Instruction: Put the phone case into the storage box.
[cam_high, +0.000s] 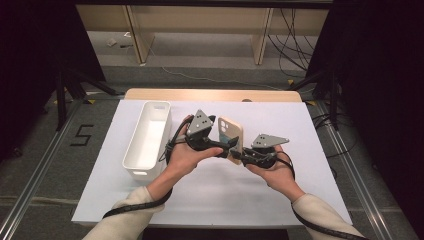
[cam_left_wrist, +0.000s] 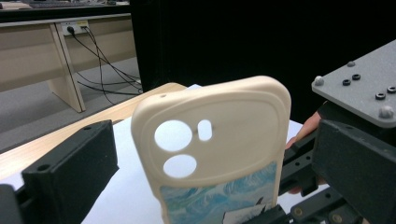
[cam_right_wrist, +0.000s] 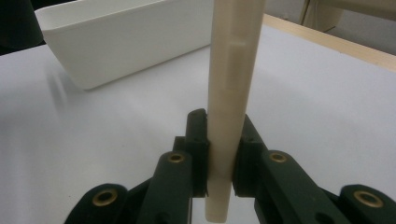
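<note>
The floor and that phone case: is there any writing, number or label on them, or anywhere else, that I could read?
"5": a black figure marked on the grey floor, left of the table.
Phone case: a blue and white wave picture on its back, no writing that can be read.
White bin: no label to be seen.
Socket strip on the far wall in the left gripper view: too small to read.

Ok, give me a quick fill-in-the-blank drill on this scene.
1. The right gripper is shut on the cream silicone phone ____.
2. The long white plastic bin sits on the person's ____ side.
3. The case's lower back shows a blue ____ picture.

Missing words: case; left; wave
</note>
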